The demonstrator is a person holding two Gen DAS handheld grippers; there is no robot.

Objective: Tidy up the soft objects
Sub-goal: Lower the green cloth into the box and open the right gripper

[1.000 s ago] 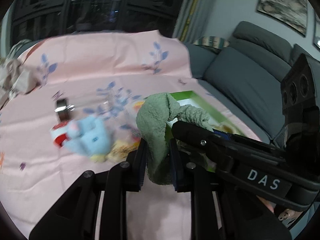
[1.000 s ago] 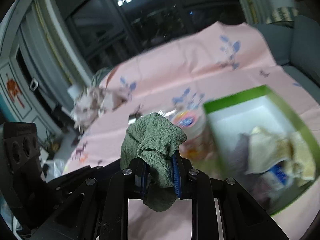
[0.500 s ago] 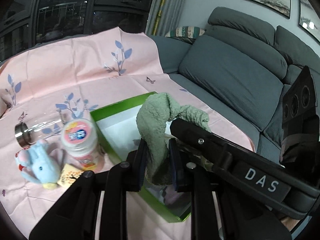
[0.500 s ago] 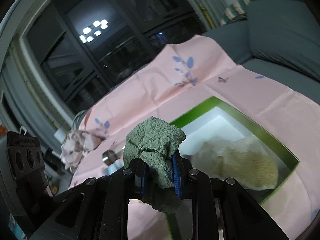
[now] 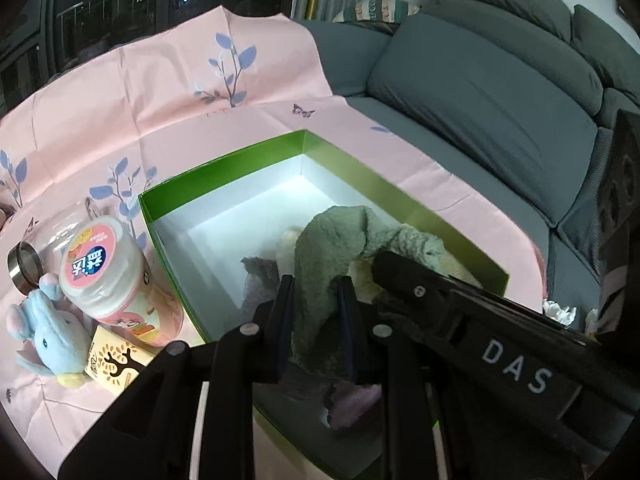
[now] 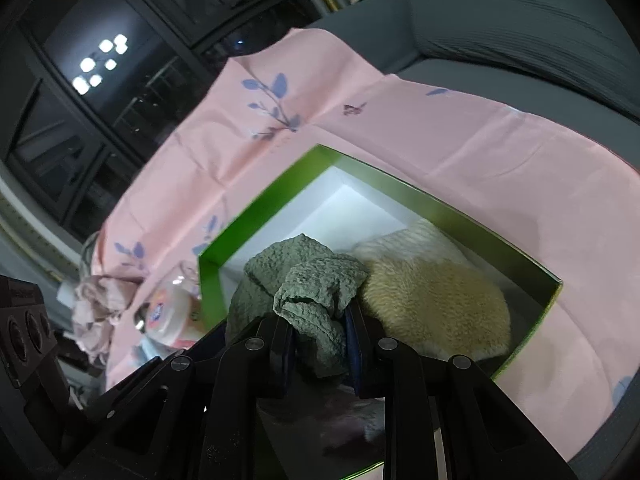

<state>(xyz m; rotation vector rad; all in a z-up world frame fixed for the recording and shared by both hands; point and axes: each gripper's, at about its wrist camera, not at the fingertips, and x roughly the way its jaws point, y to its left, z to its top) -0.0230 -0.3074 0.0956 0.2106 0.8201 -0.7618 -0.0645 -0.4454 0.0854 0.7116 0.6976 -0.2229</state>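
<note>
Both grippers pinch one sage-green towel (image 5: 328, 256) over the green box (image 5: 224, 160) with a white inside. My left gripper (image 5: 314, 308) is shut on one end of it. My right gripper (image 6: 320, 332) is shut on the other bunched end (image 6: 312, 284), and its black body crosses the left wrist view. Inside the box lie a cream fluffy cloth (image 6: 436, 300), a grey cloth (image 5: 260, 276) and a pale purple cloth (image 5: 352, 400). A blue plush elephant (image 5: 48, 336) lies left of the box on the pink sheet (image 5: 160, 92).
A pink-lidded plastic tub (image 5: 100, 272), a clear glass jar (image 5: 28, 264) and a small yellow carton (image 5: 116, 364) lie by the box's left wall. A grey sofa (image 5: 500, 92) runs along the right. Crumpled pinkish cloth (image 6: 96, 304) sits at the sheet's far left edge.
Both grippers have carried the green towel from over the plush and tub across to above the box and lower into it. The right gripper has rolled, so the box now looks tilted.
</note>
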